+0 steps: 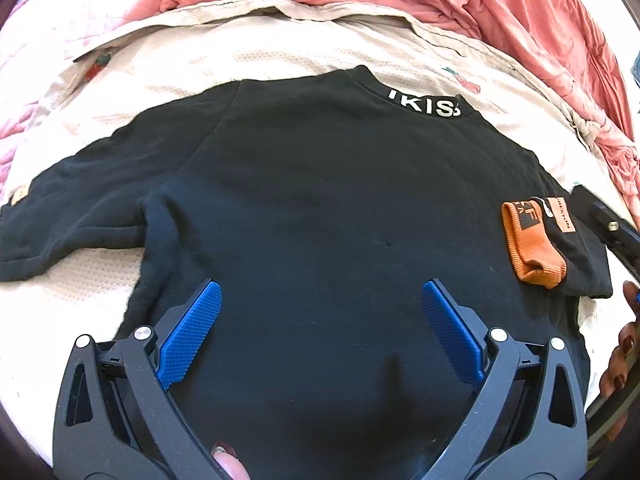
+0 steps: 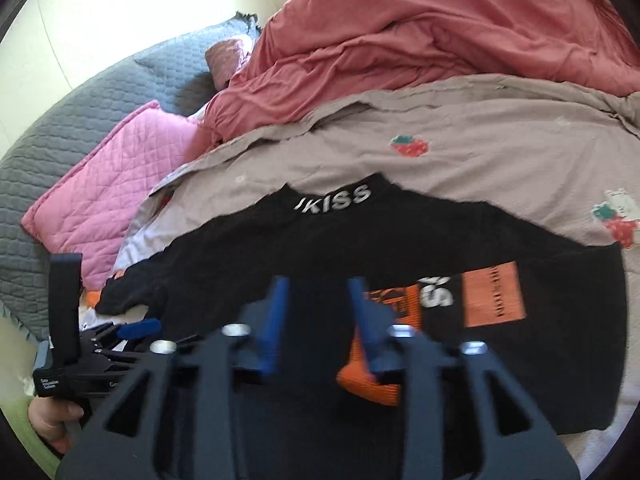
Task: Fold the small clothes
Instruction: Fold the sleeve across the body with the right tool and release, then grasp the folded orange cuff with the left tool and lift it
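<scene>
Black top lies flat on a beige bedspread w/ strawberry prints, back side up, collar at the far edge w/ white "KISS" lettering. One sleeve stretches out to the left, lying flat on the spread. The other sleeve is folded in over the body on the right, its orange cuff resting on the black cloth, w/ an orange patch just beside it.

Left gripper: jaws wide apart, blue pads hovering over the near part of the top's body, nothing between them, released. A fingertip shows at the bottom edge of that view.

Right gripper: jaws partly apart, blue fingers over the top's middle near the folded cuff; view is blurred, no cloth pinched between them as far as I can tell. It also shows as a dark edge at the far right of the left wrist view, w/ fingers of the person's hand below it.

Beyond the top: a rumpled salmon-pink duvet across the far side, a pink quilted pillow at left, grey quilted cover further left.
</scene>
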Demonstrator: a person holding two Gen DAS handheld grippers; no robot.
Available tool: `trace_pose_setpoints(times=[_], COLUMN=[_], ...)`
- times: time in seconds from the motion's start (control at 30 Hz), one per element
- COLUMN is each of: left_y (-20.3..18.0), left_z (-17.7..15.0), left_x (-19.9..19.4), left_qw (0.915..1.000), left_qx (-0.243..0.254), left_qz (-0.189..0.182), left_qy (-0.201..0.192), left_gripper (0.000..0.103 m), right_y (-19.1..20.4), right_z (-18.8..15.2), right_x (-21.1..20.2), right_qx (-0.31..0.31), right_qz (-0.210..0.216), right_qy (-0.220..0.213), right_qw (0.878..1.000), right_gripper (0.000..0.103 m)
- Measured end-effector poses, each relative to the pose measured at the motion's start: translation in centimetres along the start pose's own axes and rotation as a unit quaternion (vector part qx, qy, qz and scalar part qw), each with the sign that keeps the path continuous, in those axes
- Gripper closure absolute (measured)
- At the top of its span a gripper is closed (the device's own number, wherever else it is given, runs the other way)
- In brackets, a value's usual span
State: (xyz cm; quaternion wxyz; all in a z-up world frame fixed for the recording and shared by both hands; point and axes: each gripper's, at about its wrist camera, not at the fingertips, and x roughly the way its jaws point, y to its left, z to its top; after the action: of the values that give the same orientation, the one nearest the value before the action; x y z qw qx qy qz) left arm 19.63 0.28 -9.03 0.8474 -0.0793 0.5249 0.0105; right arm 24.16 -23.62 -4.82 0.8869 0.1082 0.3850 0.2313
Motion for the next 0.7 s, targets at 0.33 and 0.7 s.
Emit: trace_pose_setpoints(times=[0.33,0.7], left_y=[-8.5,-14.3], left_z=[2.4,2.1], left_x=[1.1,6.0], left_qw=[0.9903,0.9782], left_qx=[0.019,-0.042], left_qz=[-0.134,-0.165], left_qy=[0.031,0.119], left_gripper=[0.009,0.037], right_y=[-8.2,-12.4], right_z=[-0.4,-0.6], right_x=[-3.7,-6.5], right_qx=[-0.019,0.067], right_qz=[-0.213,-0.199], right_qy=[0.022,-0.019], right_qw=[0.977,0.978], right_gripper=[0.048,0.038])
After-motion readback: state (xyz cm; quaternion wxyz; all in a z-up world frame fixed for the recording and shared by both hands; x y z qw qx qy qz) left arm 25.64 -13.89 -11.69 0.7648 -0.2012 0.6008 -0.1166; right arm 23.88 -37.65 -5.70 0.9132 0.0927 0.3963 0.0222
